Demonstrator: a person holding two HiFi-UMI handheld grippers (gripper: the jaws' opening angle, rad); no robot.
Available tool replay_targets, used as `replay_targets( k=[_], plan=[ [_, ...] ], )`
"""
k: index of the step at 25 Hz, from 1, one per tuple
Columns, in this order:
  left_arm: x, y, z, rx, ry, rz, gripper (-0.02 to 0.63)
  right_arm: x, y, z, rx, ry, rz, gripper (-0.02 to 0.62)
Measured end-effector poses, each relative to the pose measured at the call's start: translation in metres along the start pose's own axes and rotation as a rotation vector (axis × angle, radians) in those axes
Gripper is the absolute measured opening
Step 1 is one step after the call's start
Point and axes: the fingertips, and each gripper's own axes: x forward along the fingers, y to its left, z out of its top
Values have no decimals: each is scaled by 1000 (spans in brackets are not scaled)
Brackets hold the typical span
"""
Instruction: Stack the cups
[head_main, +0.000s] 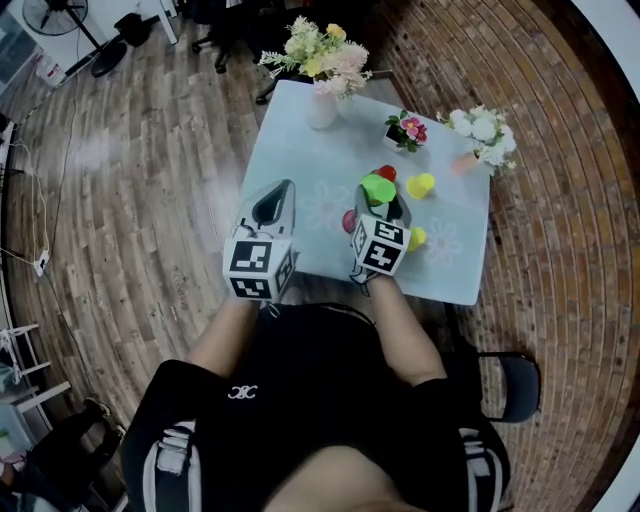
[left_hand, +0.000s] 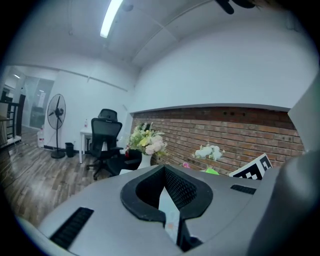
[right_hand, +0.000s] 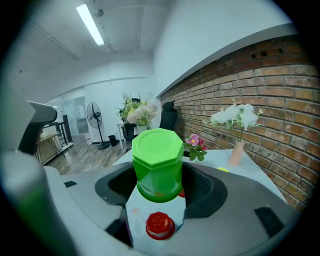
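Right gripper view: tongs (right_hand: 159, 186) on cup (right_hand: 159, 160)

The octagonal plastic cup (right_hand: 159, 165) is bright green; a small plastic cup (right_hand: 160, 225) is red, and a third plastic cup (head_main: 420, 184) yellow. The rectangular tabletop (head_main: 300, 150) is pale blue with faint flower prints.

A green octagonal plastic cup (right_hand: 159, 165) looked smooth and faintly glossy, as did a small red plastic cup (right_hand: 160, 226). The pale table (head_main: 290, 150) had a smooth, matt top. The wooden plank floor (head_main: 130, 190) showed grain; the red-brown brick wall (head_main: 560, 130) looked rough.
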Motion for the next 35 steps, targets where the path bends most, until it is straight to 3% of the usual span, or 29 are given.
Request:
replay_targets(
  k=[8, 22, 29, 31, 35],
  plan=[
    [4, -38, -16, 3, 27, -50, 2, -15, -33, -46, 2, 110, -20, 275],
    [-2, -45, -30, 6, 60, -23, 3, -5, -38, -104, -46, 242, -5, 278],
    [-3, -44, -32, 13, 66, -21, 2, 4, -38, -117, -61, 242, 6, 287],
    [-3, -45, -32, 15, 68, -25, 3, 2, -34, -115, -60, 234, 27, 337],
    [0, -48, -31, 18, 66, -38, 3, -7, -27, -99, -55, 180, 57, 376]
  ],
)
